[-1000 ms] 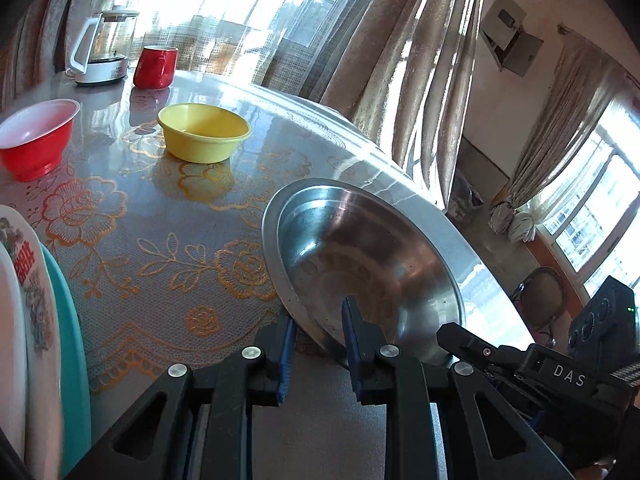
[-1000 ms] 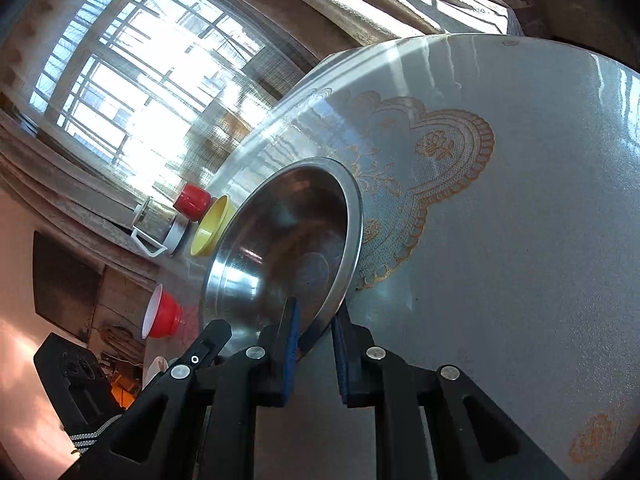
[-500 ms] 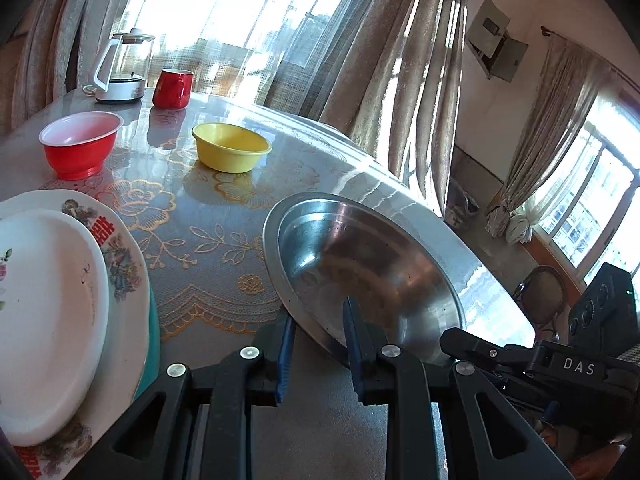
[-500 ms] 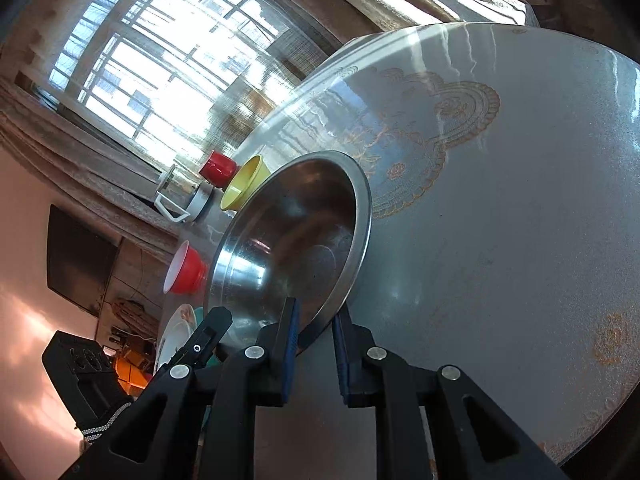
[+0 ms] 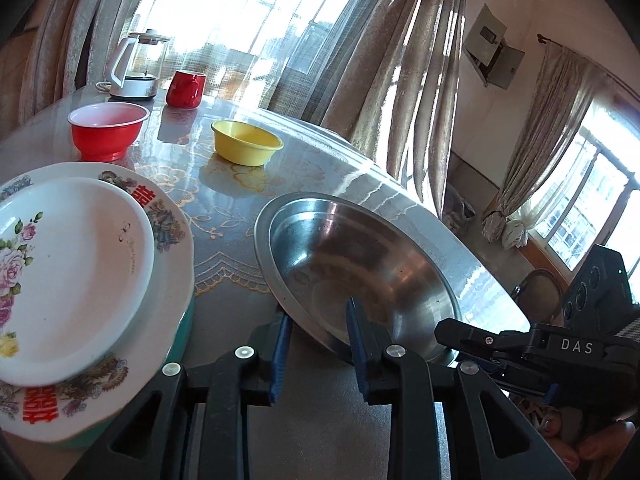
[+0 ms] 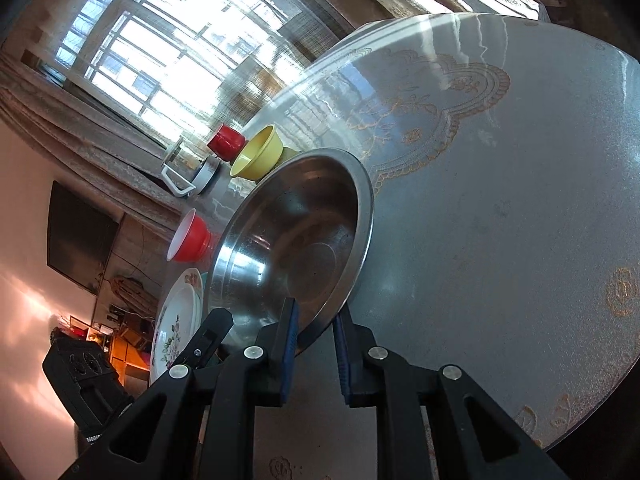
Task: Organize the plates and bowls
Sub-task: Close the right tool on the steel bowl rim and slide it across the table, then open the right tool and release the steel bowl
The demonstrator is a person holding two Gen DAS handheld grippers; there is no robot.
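The left gripper [image 5: 318, 342] is pinching the near rim of the steel basin [image 5: 352, 276], one blue pad sitting inside the bowl and the other outside under the lip. The right gripper [image 6: 314, 346] is clamping the same basin [image 6: 288, 248] at a neighbouring stretch of rim, again with one pad inside and one outside, so both tools are sharing the load and the basin is tilting away from the cameras above the table [image 6: 500, 208]. To the left of the basin, just beside it, a stack of plates is lying: a plain white plate with flower print [image 5: 68, 276] resting on a larger decorated plate [image 5: 168, 264], with a teal dish [image 5: 180, 340] showing beneath their edge. Bare patterned tabletop is lying between the stack and the basin rim, and a wide open area is extending to the right toward the table's curved edge. Farther out, the yellow bowl [image 5: 246, 146] and the red bowl [image 5: 106, 130] are standing apart from each other, with a red mug [image 5: 185, 88] and a glass kettle [image 5: 138, 68] near the far edge by the curtained window. Compared with one second ago, the plate stack is filling much more of the left wrist view, and the yellow bowl is sitting higher and smaller.
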